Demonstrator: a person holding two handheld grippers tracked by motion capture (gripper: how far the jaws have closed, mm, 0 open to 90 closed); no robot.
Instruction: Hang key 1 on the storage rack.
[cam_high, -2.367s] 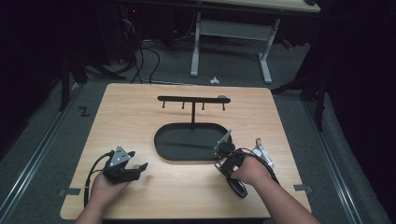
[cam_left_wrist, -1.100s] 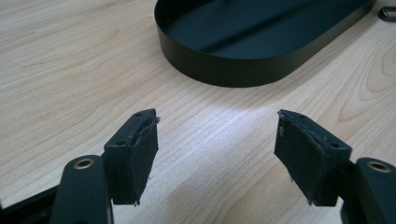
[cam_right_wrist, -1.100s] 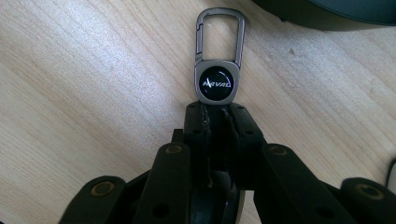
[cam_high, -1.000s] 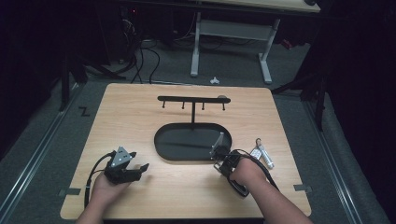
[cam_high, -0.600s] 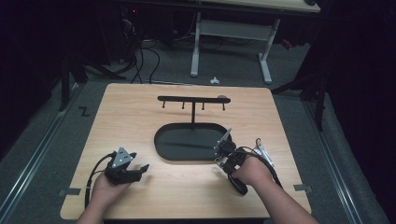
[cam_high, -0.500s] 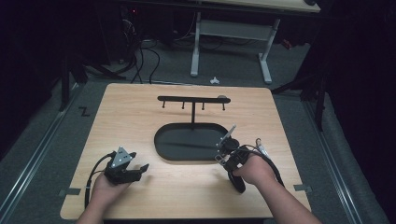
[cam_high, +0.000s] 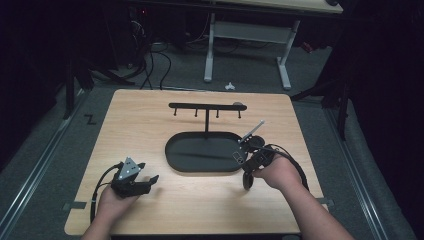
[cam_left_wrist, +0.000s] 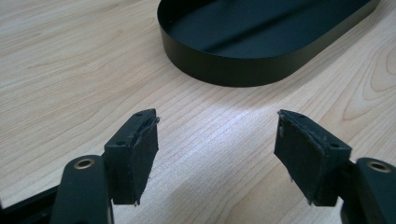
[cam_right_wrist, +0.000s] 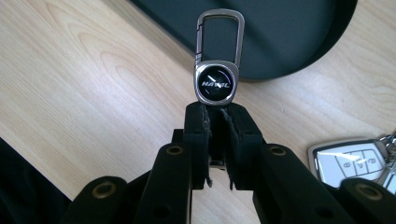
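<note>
My right gripper (cam_right_wrist: 217, 112) is shut on the base of a silver carabiner keychain (cam_right_wrist: 218, 84) with a round black HAVAL emblem; its clip points away from me over the rim of the black oval tray (cam_right_wrist: 299, 56). In the high view the right gripper (cam_high: 243, 150) is at the tray's right end, and the keychain (cam_high: 252, 131) sticks up and to the right. A black bar with several hooks (cam_high: 206, 106) stands on a post rising from the tray (cam_high: 172, 155). My left gripper (cam_high: 150, 180) is open near the front left, and in its own view (cam_left_wrist: 217, 126) nothing lies between the jaws.
A car key fob (cam_right_wrist: 350, 163) lies on the wood just right of my right gripper. The tray's wall (cam_left_wrist: 233, 70) is a short way ahead of the left gripper. Bare tabletop (cam_high: 135, 130) lies to the left of the tray.
My right gripper has shifted slightly right and tilted, so the keychain now points up and to the right beside the tray's end. The left gripper has stayed put.
</note>
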